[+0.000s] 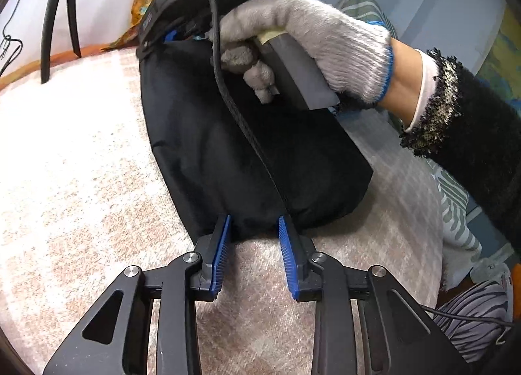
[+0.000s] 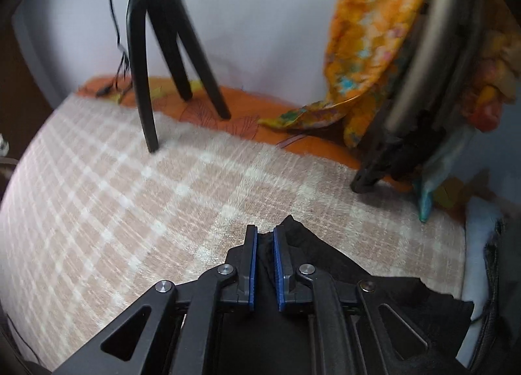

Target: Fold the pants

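Note:
The black pants (image 1: 228,147) lie folded in a thick bundle on the pink checked blanket (image 1: 71,163). My left gripper (image 1: 254,228) is open, its blue pads either side of the bundle's near edge. A gloved hand holds the right gripper's body (image 1: 228,0) over the bundle's far end. In the right wrist view, my right gripper (image 2: 265,238) is shut on a fold of the black pants (image 2: 325,261), which drape under and to the right of the fingers.
A black tripod (image 2: 156,49) stands on the blanket (image 2: 130,196) at the back left, also in the left wrist view (image 1: 58,17). Orange patterned cloth (image 2: 368,49) hangs over a dark frame at the back right. Striped fabric (image 1: 456,205) lies right.

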